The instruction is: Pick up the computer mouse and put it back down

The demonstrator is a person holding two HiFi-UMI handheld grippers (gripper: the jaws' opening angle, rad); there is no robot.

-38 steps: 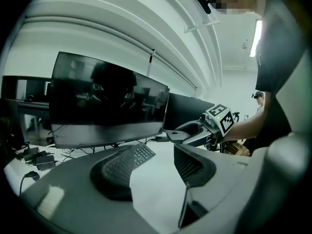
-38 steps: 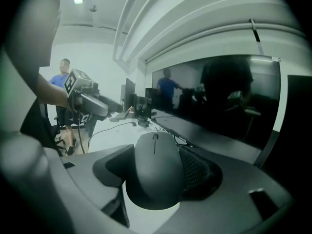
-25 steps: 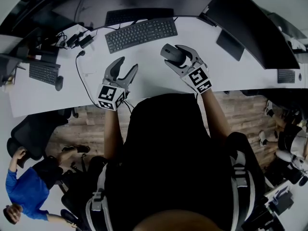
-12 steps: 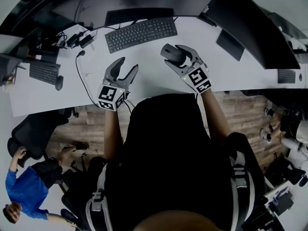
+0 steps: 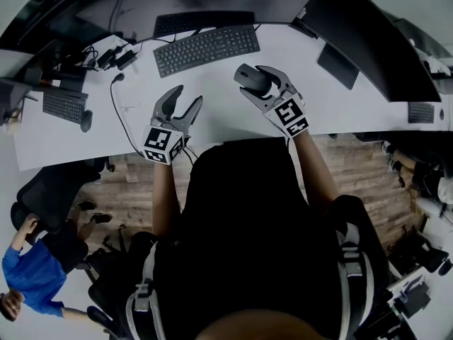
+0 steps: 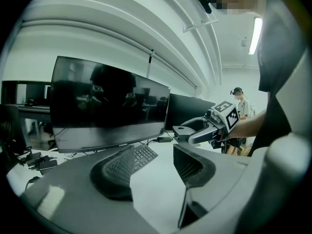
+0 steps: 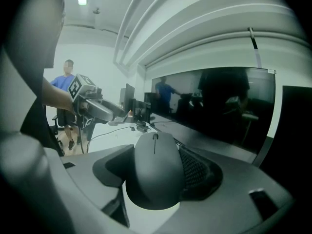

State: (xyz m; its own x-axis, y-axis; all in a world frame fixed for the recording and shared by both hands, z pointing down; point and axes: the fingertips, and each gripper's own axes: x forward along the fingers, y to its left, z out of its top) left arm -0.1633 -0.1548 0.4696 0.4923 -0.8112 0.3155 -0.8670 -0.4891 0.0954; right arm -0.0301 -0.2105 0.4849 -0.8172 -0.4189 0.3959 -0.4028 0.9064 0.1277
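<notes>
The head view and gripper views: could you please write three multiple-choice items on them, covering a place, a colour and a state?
1. Where is the dark grey computer mouse? A) on the floor B) between the right gripper's jaws C) between the left gripper's jaws
2. What colour is the flat desk top? A) white B) red C) green
3. How do the left gripper's jaws stand? A) shut on a cable B) shut together C) apart and empty
Answers: 1 B, both jaws press its sides; 2 A, it shows white in the head view; 3 C, only bare desk shows between them.
</notes>
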